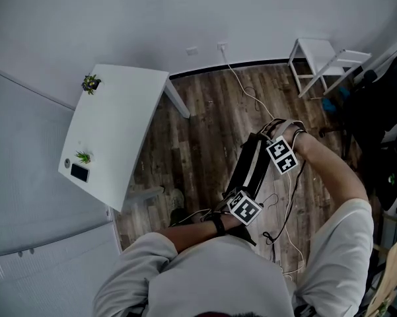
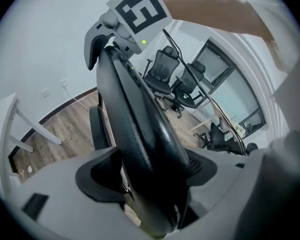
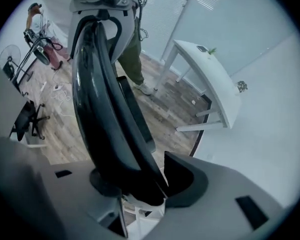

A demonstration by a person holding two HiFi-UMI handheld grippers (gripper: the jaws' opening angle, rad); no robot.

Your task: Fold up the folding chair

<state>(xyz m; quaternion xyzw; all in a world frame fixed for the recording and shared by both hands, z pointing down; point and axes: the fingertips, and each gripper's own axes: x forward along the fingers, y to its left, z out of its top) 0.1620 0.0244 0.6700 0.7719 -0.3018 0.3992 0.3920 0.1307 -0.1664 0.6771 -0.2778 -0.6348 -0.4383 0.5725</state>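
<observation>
The black folding chair [image 1: 251, 167] stands folded flat and edge-on on the wood floor in front of me. My left gripper [image 1: 238, 195] grips its near end and my right gripper [image 1: 272, 137] its far end. In the left gripper view the chair's thick rounded edge [image 2: 135, 109] fills the space between the jaws of my left gripper [image 2: 150, 179]. The right gripper [image 2: 110, 44] clasps the same edge further up. In the right gripper view the glossy chair edge [image 3: 100, 94] sits between the pads of my right gripper [image 3: 140, 184], and the left gripper [image 3: 105, 4] is at the top.
A white table [image 1: 112, 131] with two small plants and a phone stands to the left. A white stool [image 1: 320, 61] is at the back right by the wall. Cables [image 1: 251, 98] trail over the floor. Dark equipment [image 1: 376, 111] crowds the right side.
</observation>
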